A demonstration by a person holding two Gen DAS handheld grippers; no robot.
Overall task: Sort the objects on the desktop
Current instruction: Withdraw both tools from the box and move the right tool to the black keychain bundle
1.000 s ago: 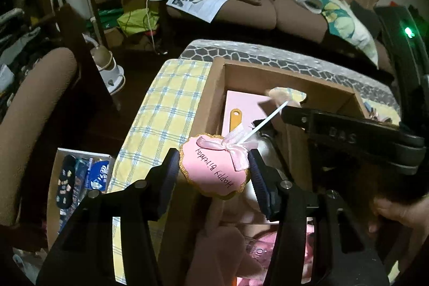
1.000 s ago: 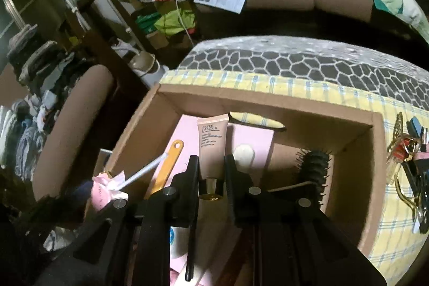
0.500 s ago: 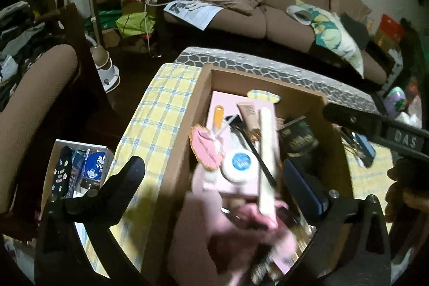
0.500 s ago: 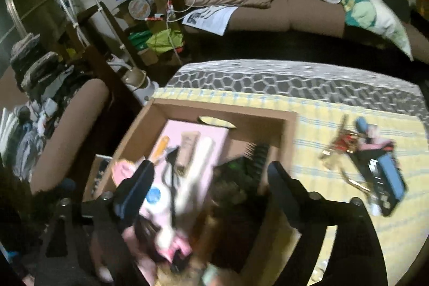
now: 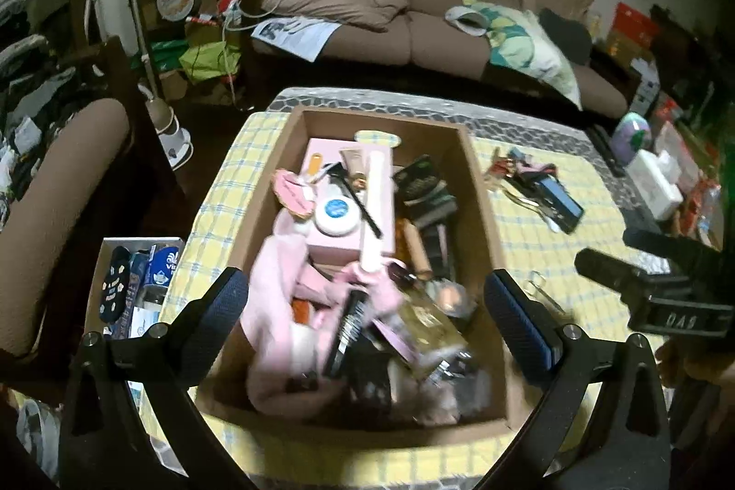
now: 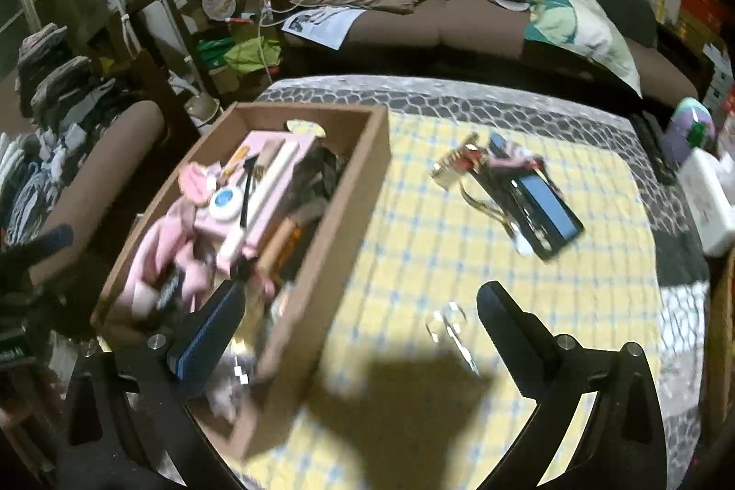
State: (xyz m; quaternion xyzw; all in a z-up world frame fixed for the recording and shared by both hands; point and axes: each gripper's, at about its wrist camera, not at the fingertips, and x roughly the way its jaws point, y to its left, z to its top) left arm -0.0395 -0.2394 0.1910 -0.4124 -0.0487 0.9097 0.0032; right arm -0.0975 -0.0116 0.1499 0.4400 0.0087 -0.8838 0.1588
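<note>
A cardboard box (image 5: 477,187) (image 6: 367,187) full of cosmetics and pink items stands on the yellow checked tablecloth (image 6: 436,242). Inside lie a pink birthday tag (image 5: 291,194), a round white jar (image 5: 337,214) and a beige tube (image 5: 356,161). My left gripper (image 5: 365,318) is open and empty, high above the box's near half. My right gripper (image 6: 360,334) is open and empty above the box's right wall. A pile of hair clips and a dark flat case (image 6: 537,205) (image 5: 558,200) lies on the cloth right of the box. A small clear clip (image 6: 448,324) lies near the right gripper.
A brown sofa (image 5: 436,12) with a patterned pillow (image 6: 579,26) is behind the table. A brown chair (image 5: 50,187) and an open box of small packs (image 5: 133,288) are at the left. A white box (image 6: 707,205) stands at the table's right edge.
Both grippers opened and rose away from the box. The left let go of the pink birthday tag and the right let go of the beige tube; both lie in the box.
</note>
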